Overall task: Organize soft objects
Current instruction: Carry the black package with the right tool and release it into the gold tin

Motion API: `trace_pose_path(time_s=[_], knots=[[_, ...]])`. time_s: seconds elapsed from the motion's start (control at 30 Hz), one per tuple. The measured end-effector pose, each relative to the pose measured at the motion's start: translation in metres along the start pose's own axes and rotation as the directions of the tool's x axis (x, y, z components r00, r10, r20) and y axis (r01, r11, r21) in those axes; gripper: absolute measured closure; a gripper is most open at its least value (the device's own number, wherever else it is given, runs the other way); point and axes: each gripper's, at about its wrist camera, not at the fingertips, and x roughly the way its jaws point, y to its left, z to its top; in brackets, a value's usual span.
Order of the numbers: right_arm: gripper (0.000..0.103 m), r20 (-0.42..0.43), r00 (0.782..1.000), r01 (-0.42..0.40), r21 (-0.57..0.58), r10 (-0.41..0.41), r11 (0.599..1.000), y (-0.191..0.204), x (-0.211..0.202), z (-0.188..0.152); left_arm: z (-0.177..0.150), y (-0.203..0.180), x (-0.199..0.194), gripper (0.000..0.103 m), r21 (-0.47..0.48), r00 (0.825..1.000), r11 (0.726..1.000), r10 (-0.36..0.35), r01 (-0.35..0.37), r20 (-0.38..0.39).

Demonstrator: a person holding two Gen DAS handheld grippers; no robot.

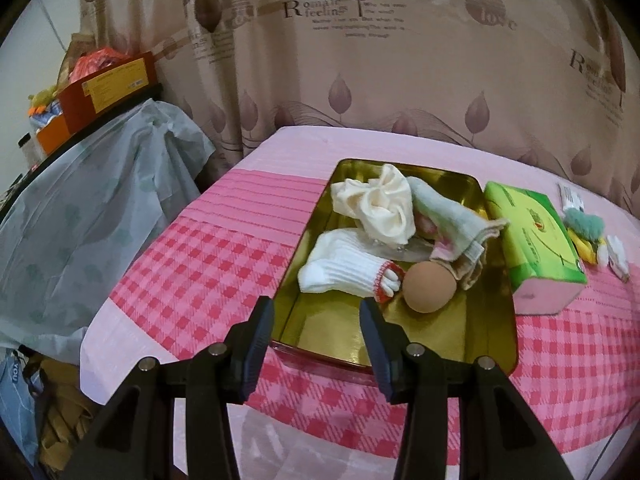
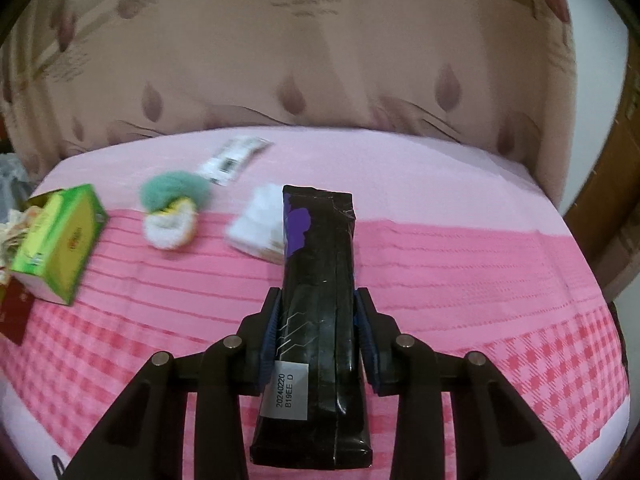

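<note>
The right gripper [image 2: 316, 312] clamps a black packet [image 2: 316, 300], hiding part of the white cloth [image 2: 256, 224]; the left gripper [image 1: 316, 316] gapes over the tin's [image 1: 500, 320] near rim.

One gripper empty, the other clamped.

The left gripper [image 1: 316, 320] points forward and slightly down, its two fingers spread wide with nothing between them. The right gripper [image 2: 316, 320] points the same way, its blue-lined pads [image 2: 270, 332] pressed against both sides of a black packet [image 2: 318, 280], apparently held level.

Dim warm indoor light; fisheye bending, dark corners; right view motion-blurred.
</note>
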Motion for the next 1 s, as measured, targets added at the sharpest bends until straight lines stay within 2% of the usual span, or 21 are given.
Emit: trace_pose_path(time_s=[0.23, 0.4, 0.63, 0.83, 1.0], knots=[[0.071, 0.014, 0.994, -0.111, -0.091, 0.112, 0.99, 0.062, -0.014, 0.012, 0.0, 0.004, 0.001, 0.058, -0.016, 1.0, 1.0, 0.01, -0.01, -0.004], [0.071, -0.005, 0.979, -0.202, -0.179, 0.204, 0.963, 0.121, -0.018, 0.011, -0.001, 0.006, 0.003, 0.058, -0.025, 1.0, 1.0, 0.014, -0.014, -0.007], [0.071, -0.019, 0.946, -0.315, -0.268, 0.322, 0.91, 0.199, -0.026, 0.015, 0.0, 0.014, 0.003, 0.058, -0.059, 1.0, 0.998, 0.018, -0.018, -0.009], [0.071, -0.056, 0.903, -0.42, -0.315, 0.425, 0.851, 0.264, -0.031, 0.024, 0.001, 0.023, 0.003, 0.058, -0.094, 1.0, 0.995, 0.019, -0.02, -0.009], [0.071, -0.083, 0.894, -0.44, -0.36, 0.441, 0.823, 0.308, -0.026, 0.028, 0.001, 0.028, 0.005, 0.058, -0.114, 1.0, 0.993, 0.019, -0.02, -0.012]])
